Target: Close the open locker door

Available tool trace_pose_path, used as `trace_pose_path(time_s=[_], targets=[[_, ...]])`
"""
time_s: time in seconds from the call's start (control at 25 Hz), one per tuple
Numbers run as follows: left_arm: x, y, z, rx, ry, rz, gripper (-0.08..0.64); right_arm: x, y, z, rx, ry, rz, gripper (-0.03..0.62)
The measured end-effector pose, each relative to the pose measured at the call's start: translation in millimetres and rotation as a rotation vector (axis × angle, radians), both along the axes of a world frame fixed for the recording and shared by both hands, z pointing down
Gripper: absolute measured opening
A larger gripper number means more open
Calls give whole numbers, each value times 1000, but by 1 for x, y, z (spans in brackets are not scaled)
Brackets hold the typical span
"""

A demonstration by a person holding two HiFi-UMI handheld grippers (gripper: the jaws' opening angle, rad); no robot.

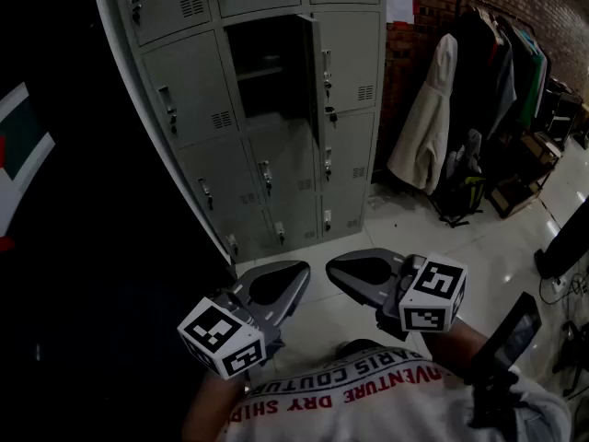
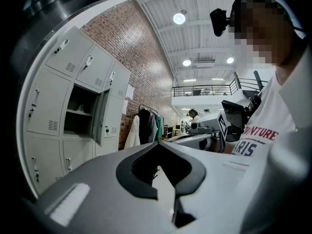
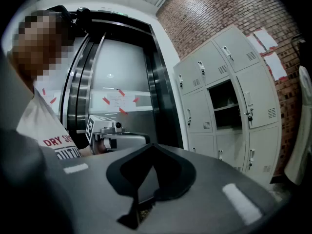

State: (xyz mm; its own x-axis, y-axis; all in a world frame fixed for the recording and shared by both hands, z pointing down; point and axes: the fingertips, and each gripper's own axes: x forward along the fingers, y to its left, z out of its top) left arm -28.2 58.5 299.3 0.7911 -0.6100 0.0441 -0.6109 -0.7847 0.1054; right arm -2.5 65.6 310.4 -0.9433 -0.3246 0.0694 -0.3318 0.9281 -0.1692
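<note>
Lockers (image 1: 184, 90) stand in a grey bank ahead of both tools and well apart from them. Three columns show, and only one door is open. That locker door (image 1: 314, 72) belongs to the middle column and lies ahead of the gap between the two tools. It hangs from the side nearer the right tool and juts out almost edge-on, baring a dark compartment (image 1: 262, 67) with a single shelf (image 1: 258, 73) inside.

The left tool (image 1: 293, 279) and the right tool (image 1: 342, 273) are held low against the person's shirt (image 1: 368, 389) with tips angled toward each other. This looks like a resting carry, since the door is too far off to touch. Each tool's own view shows its jaws drawn together at the tips with nothing between them. That suits the job, as a shut tip makes a blunt pusher and a swinging door needs no grasp.

The count is two tools, each with one marker cube — left (image 1: 221, 337), right (image 1: 433, 295). Past the right tool's side there is one clothes rack (image 1: 488, 26) of dark garments, with a single pale coat (image 1: 428, 122) at its near end.

The closing looks not yet begun — the likely next need is an approach across the floor (image 1: 414, 238), then a push on the door's free edge toward the left tool's side
</note>
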Motion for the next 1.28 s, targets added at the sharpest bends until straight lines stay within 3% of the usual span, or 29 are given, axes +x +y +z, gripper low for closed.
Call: trace_pose_path(time_s=[0.36,0.68,0.88,1.28], targets=[[11,-62,10,12,-34,-1,5,18,-71,9,16,-33,17,0],[3,-189,25,-25,-62,-32,5,19,-210,19,1,-50,21,0],[-5,-271,20,-52,-56,-43,5,22,-301,-1,23,-71,31,0],[-13,-360,14,-72,-56,-49,5,46,-428,-47,135,-89,117,21]])
